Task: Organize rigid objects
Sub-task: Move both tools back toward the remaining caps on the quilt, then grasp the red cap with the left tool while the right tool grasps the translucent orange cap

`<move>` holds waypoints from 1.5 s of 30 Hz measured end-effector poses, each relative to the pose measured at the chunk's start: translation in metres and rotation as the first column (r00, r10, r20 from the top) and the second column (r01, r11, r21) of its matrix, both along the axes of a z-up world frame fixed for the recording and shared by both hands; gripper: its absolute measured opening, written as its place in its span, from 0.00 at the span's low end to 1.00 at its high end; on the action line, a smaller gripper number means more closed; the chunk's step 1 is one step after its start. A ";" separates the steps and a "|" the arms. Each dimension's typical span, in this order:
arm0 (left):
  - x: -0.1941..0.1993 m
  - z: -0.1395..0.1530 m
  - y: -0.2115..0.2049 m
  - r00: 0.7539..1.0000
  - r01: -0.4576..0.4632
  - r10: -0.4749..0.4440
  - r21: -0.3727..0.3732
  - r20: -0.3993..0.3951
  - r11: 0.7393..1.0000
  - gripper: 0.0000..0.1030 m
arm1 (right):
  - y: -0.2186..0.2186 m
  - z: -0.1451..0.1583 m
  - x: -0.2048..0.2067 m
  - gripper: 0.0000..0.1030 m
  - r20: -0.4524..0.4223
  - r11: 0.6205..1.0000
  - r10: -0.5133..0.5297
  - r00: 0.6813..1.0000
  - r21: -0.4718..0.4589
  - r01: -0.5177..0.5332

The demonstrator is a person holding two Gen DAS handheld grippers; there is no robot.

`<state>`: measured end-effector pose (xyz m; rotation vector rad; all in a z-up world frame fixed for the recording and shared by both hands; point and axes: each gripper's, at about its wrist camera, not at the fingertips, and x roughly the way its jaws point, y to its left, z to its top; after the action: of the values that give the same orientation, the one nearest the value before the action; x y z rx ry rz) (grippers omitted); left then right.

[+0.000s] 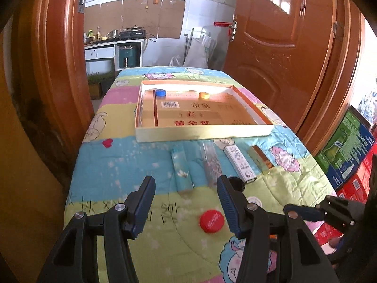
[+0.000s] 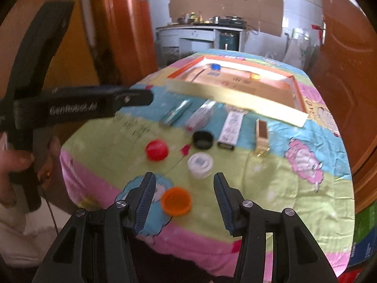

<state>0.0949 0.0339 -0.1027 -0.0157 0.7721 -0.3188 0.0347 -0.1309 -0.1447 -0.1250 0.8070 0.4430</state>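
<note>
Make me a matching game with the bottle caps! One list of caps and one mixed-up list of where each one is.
Caps:
1. blue cap
2. orange open cap
3. black cap
4. red cap

Places:
A. on the quilt, right in front of the open right gripper
B. inside the flat box, at its far side
C. on the quilt beside the white carton's near end
D. on the green patch of quilt, near the left gripper's right finger

Pairs: 1-B, 2-A, 3-C, 4-D
</note>
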 end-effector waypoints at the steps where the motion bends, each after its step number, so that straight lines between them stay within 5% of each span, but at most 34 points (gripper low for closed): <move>1: -0.003 -0.001 0.000 1.000 0.001 -0.001 -0.002 0.000 1.000 0.53 | 0.002 -0.003 -0.003 0.51 0.003 1.000 0.006 1.000 -0.006 -0.006; 11: -0.016 -0.014 0.003 1.000 0.031 -0.031 0.001 0.003 1.000 0.53 | 0.012 -0.024 -0.002 0.51 -0.011 0.998 0.024 1.000 -0.056 -0.024; 15: -0.017 -0.019 0.000 0.999 0.050 -0.050 0.012 -0.004 0.999 0.53 | 0.015 -0.029 -0.003 0.30 -0.015 0.997 0.028 1.000 -0.072 -0.029; 25: -0.017 -0.035 -0.021 0.985 0.165 -0.165 0.012 -0.042 0.986 0.53 | 0.005 -0.025 -0.008 0.30 0.028 0.996 -0.010 1.000 -0.090 0.012; 35: -0.005 -0.060 -0.032 0.988 0.143 -0.137 0.076 -0.077 0.987 0.53 | -0.012 -0.024 -0.007 0.30 0.031 0.996 -0.061 0.998 -0.065 0.063; 38: -0.006 -0.061 -0.030 0.990 0.130 -0.125 0.078 -0.071 0.988 0.46 | -0.014 -0.023 -0.006 0.30 0.030 0.996 -0.069 0.997 -0.057 0.071; 40: -0.007 -0.061 -0.028 0.991 0.121 -0.116 0.079 -0.065 0.990 0.30 | -0.016 -0.022 -0.006 0.30 0.029 0.996 -0.074 0.997 -0.052 0.076; 45: -0.007 -0.058 -0.023 0.992 0.107 -0.104 0.048 -0.066 0.993 0.30 | -0.021 -0.019 -0.004 0.30 0.032 0.995 -0.094 0.995 -0.030 0.095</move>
<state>0.0882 0.0112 -0.1605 0.0637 0.8453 -0.4006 0.0311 -0.1521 -0.1638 -0.1222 0.7870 0.3384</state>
